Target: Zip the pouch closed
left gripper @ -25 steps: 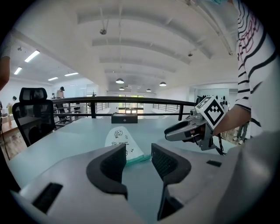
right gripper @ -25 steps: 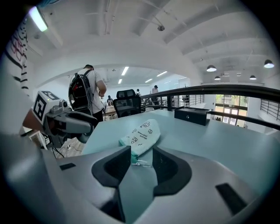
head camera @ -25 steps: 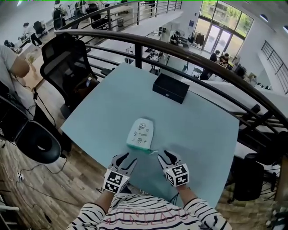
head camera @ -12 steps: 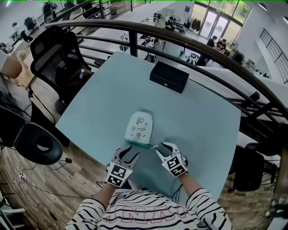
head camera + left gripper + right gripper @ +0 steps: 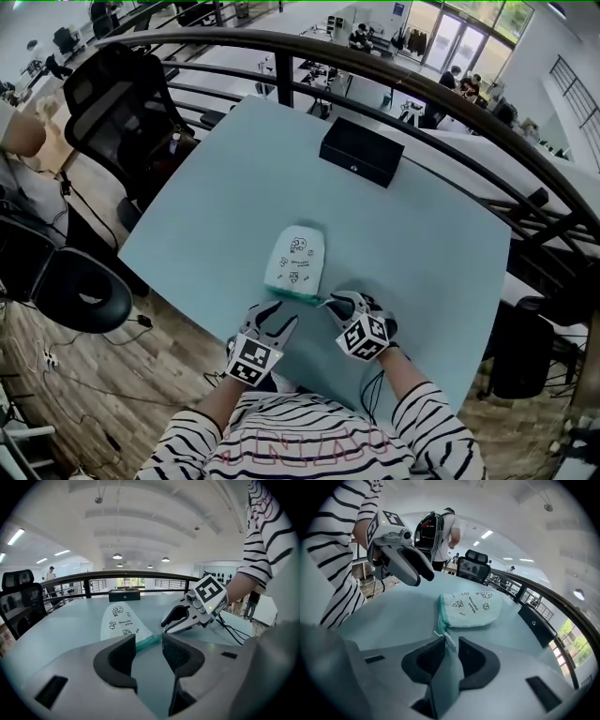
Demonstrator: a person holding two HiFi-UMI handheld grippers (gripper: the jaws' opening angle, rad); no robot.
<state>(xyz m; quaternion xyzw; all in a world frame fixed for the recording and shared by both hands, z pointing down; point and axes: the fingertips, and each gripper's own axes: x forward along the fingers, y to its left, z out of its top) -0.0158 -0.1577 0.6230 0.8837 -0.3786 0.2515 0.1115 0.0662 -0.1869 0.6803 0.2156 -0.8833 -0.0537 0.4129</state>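
Note:
A white pouch (image 5: 296, 260) with small drawings and a teal zip edge lies flat on the pale blue table (image 5: 216, 187). Its zip edge faces me. My left gripper (image 5: 279, 314) is open, low over the table just short of the pouch's near left corner (image 5: 140, 641). My right gripper (image 5: 337, 302) is at the near right corner. Its jaws are closing, with the small zipper pull (image 5: 449, 639) between them, and the pads are not pressing on it. In the right gripper view the pouch (image 5: 471, 607) lies just beyond the jaws.
A black box (image 5: 361, 151) stands at the table's far edge, with a dark railing (image 5: 450, 103) behind it. Black office chairs (image 5: 112, 103) stand to the left of the table. The near table edge is right under my wrists.
Both grippers have sunk and closed in on the pouch's near edge. The right gripper has rolled and its jaws have narrowed around the zipper pull.

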